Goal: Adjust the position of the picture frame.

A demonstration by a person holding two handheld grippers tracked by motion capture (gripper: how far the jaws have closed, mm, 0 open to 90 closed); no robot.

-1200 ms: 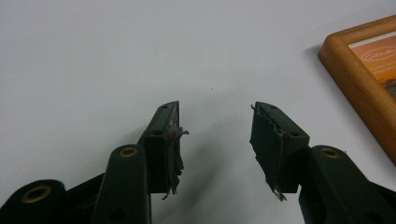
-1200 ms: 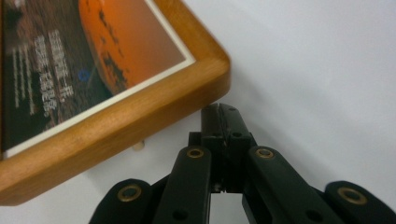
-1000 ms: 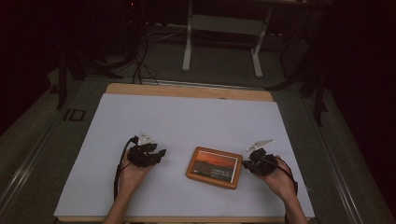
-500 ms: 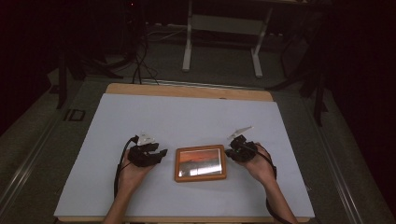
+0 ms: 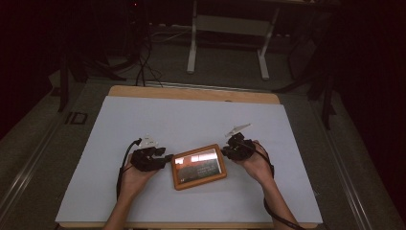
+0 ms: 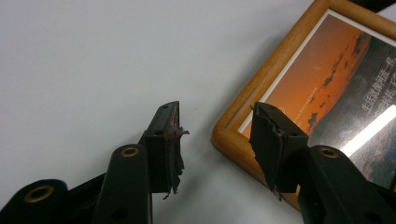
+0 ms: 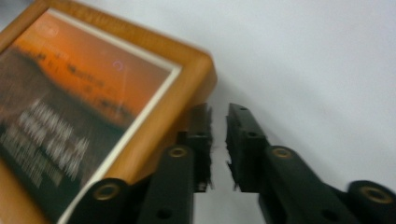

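Two grippers flank the wooden-framed sunset picture from above: left gripper, right gripper. Left gripper view: jaws apart, frame corner between them, unclamped. Right gripper view: jaws just opening, narrow empty gap, frame touching the left-hand finger.
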